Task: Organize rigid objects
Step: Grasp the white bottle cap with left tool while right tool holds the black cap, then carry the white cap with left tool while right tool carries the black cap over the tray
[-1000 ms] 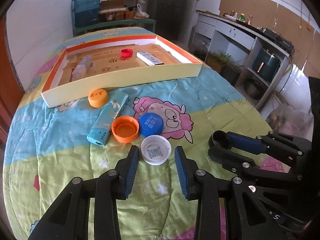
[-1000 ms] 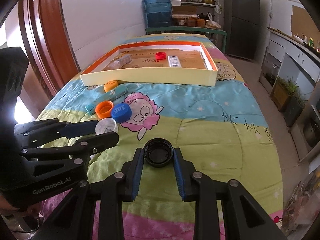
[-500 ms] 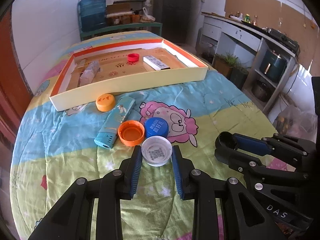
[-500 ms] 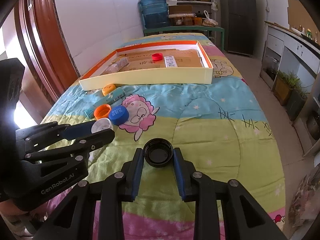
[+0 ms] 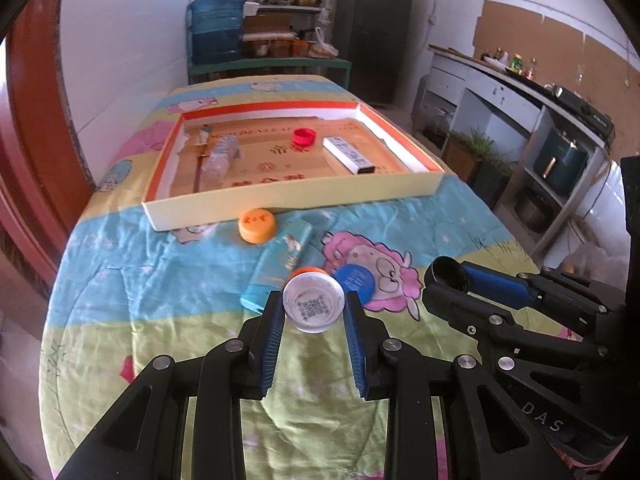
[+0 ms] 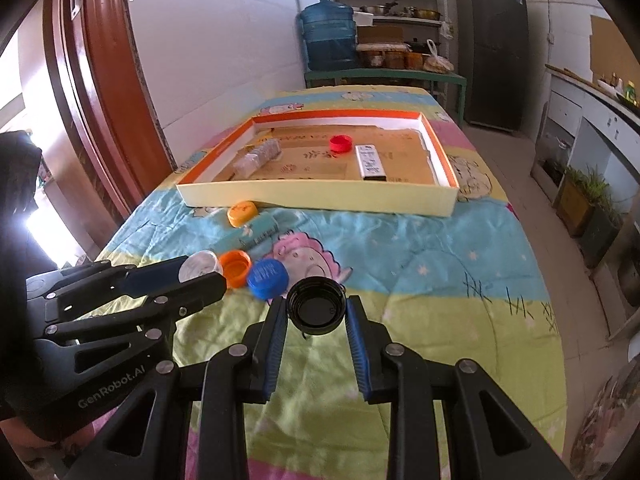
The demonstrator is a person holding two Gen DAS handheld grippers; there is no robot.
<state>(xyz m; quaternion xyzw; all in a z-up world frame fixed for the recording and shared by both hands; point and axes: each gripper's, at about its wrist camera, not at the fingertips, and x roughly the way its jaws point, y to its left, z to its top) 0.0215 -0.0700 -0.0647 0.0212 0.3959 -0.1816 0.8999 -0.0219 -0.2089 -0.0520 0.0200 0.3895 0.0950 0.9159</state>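
Left wrist: fingers [image 5: 276, 320] pinch white cap [image 5: 313, 303], seemingly lifted.

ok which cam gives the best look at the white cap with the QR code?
Left wrist. The white cap sits centred between the left gripper fingers, open side to the lens, QR code sharp. In the right wrist view the same cap is small, side-on and partly hidden behind a finger, with no code visible.

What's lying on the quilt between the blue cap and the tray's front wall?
The teal box and a yellow-orange cap lie left of that line; otherwise bare quilt, per the right wrist view.
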